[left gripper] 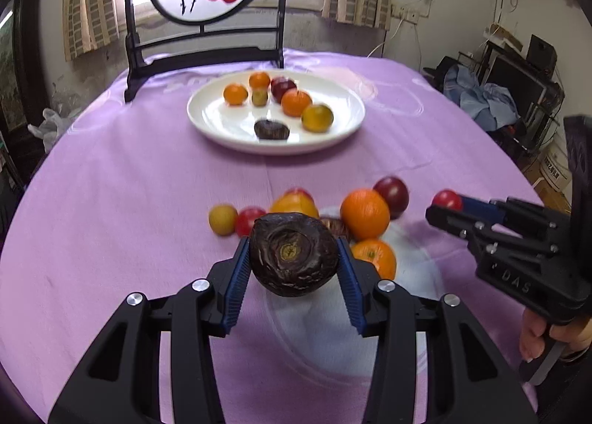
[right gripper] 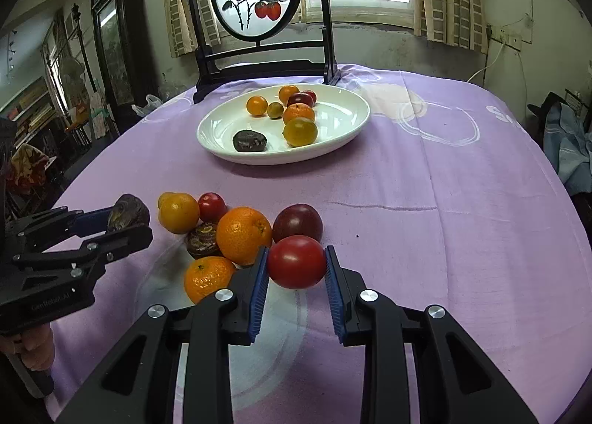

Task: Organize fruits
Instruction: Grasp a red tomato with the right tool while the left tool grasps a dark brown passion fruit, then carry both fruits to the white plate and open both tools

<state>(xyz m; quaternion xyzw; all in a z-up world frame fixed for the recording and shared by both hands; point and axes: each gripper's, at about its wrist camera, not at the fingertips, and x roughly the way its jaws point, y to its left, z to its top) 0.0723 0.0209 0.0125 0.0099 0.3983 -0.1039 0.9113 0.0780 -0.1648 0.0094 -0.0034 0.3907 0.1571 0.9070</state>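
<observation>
Dark water chestnut (left gripper: 294, 253) sits clamped in the left gripper (left gripper: 293, 257), a red tomato (right gripper: 296, 261) in the right gripper (right gripper: 297, 268), both above the tabletop (right gripper: 444, 202). Either round fruit might slip free short of the white plate (right gripper: 347, 127).

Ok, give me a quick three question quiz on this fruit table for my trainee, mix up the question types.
1. True or false: the left gripper holds a dark brown water chestnut.
2. What does the right gripper hold? A) orange B) red tomato C) nothing
3. Fill in: sorted fruit lies on the white ____.

Key: 1 true. 2 B, the red tomato. 3 plate.
</observation>
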